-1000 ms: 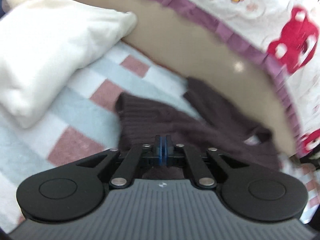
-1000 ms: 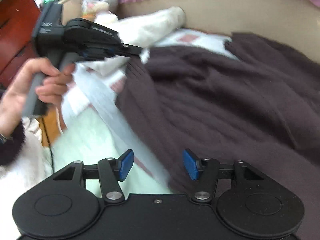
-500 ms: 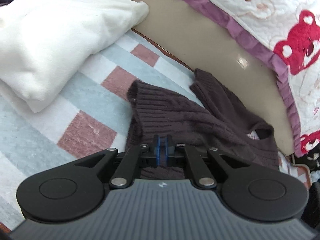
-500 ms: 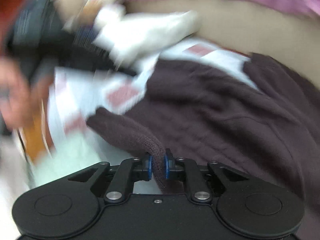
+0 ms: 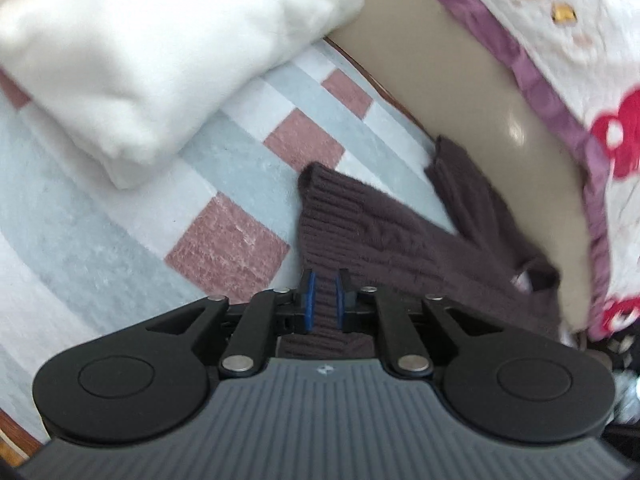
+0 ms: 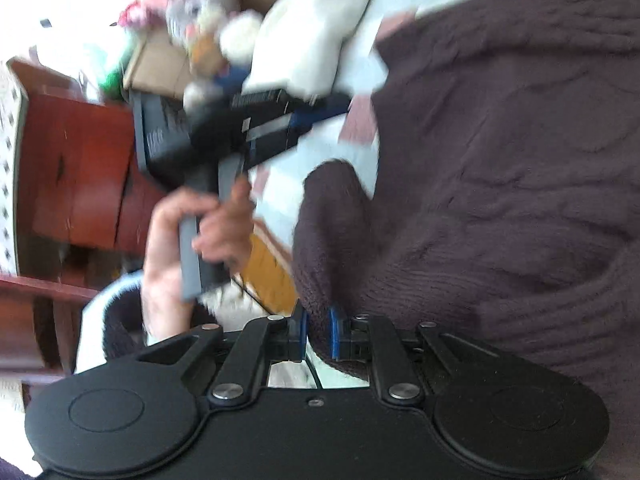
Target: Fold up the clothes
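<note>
A dark brown knit sweater [image 5: 384, 236] lies on the checked bed cover, one sleeve [image 5: 472, 184] reaching toward the beige headboard. My left gripper [image 5: 324, 300] is shut on a ribbed edge of the sweater, which runs between its blue pads. In the right wrist view the sweater [image 6: 500, 160] fills the right side, and my right gripper [image 6: 318, 332] is shut on a bunched fold of it. That view is rolled sideways and also shows the left gripper's body [image 6: 224, 128] held by a hand [image 6: 200, 232].
A white pillow [image 5: 152, 52] lies at the upper left on the blue, white and pink checked cover [image 5: 224, 160]. A quilt with red bears [image 5: 580, 60] hangs over the headboard [image 5: 460, 80]. Red-brown wooden furniture [image 6: 76, 168] and soft toys [image 6: 208, 20] stand beside the bed.
My right gripper shut on a fold of the sweater and has rolled sideways while lifting it. My left gripper stays shut on the ribbed edge, pulled back from the headboard.
</note>
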